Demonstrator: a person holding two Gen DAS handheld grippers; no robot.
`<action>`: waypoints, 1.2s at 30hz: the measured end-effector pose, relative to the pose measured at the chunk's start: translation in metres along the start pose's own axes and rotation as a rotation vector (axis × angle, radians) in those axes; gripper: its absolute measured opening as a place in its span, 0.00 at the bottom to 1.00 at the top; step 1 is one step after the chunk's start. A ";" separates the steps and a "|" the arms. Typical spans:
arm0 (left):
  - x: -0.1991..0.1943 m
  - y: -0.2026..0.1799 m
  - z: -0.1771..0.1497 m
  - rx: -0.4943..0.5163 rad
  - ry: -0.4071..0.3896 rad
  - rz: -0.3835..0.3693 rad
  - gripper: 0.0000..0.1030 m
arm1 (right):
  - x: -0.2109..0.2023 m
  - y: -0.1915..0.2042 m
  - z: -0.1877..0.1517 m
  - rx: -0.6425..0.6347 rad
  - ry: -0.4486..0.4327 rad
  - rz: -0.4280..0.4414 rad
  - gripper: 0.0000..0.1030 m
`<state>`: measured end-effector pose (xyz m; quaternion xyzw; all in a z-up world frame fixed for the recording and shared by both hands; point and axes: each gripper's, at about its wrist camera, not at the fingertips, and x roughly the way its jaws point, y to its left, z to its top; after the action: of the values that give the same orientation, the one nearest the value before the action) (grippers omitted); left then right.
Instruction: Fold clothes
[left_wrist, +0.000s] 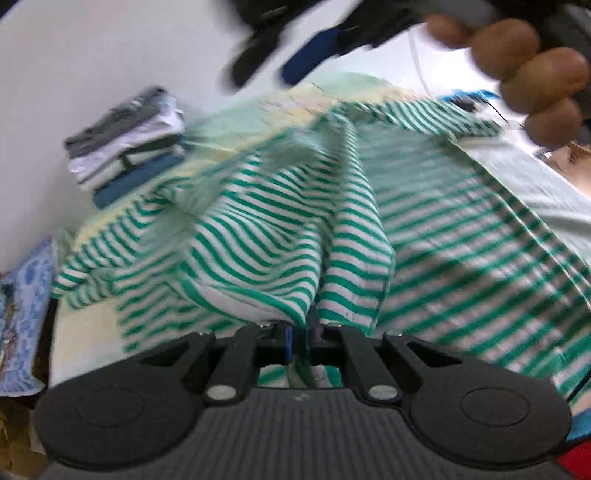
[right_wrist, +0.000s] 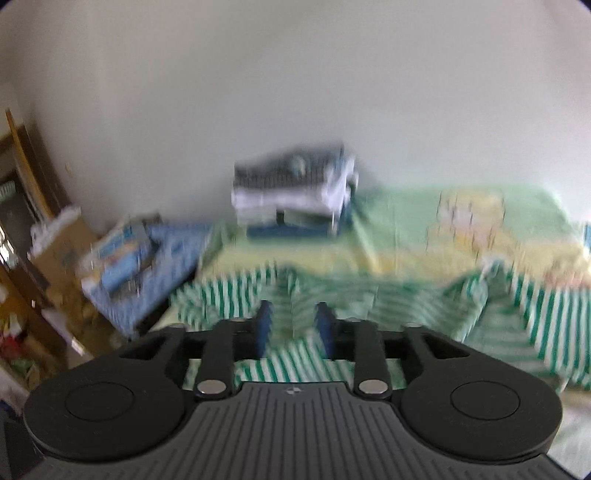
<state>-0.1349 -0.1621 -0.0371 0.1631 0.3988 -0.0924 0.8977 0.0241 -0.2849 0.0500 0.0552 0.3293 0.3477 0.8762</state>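
My left claw (left_wrist: 301, 332) pinches a bunched fold of the green-striped shirt (left_wrist: 280, 236) lying rumpled on the bed (right_wrist: 406, 221), my right claw (right_wrist: 293, 325) spread and empty above it, so next I judge a regrasp toward three o'clock.

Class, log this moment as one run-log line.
left hand-held gripper: shut on striped shirt | right hand-held gripper: open, above shirt | folded stack: behind
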 end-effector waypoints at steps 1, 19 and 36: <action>0.003 -0.006 -0.002 0.009 0.008 -0.016 0.03 | 0.010 0.005 -0.006 -0.015 0.038 0.011 0.41; 0.022 -0.029 -0.021 0.070 0.000 -0.058 0.06 | 0.103 0.045 -0.039 -0.249 0.338 -0.055 0.09; -0.026 0.083 0.038 -0.116 -0.187 0.149 0.07 | -0.045 0.020 0.061 0.009 -0.205 0.011 0.07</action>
<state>-0.1017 -0.0976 0.0244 0.1307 0.3050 -0.0169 0.9432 0.0259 -0.2905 0.1278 0.0964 0.2390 0.3434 0.9031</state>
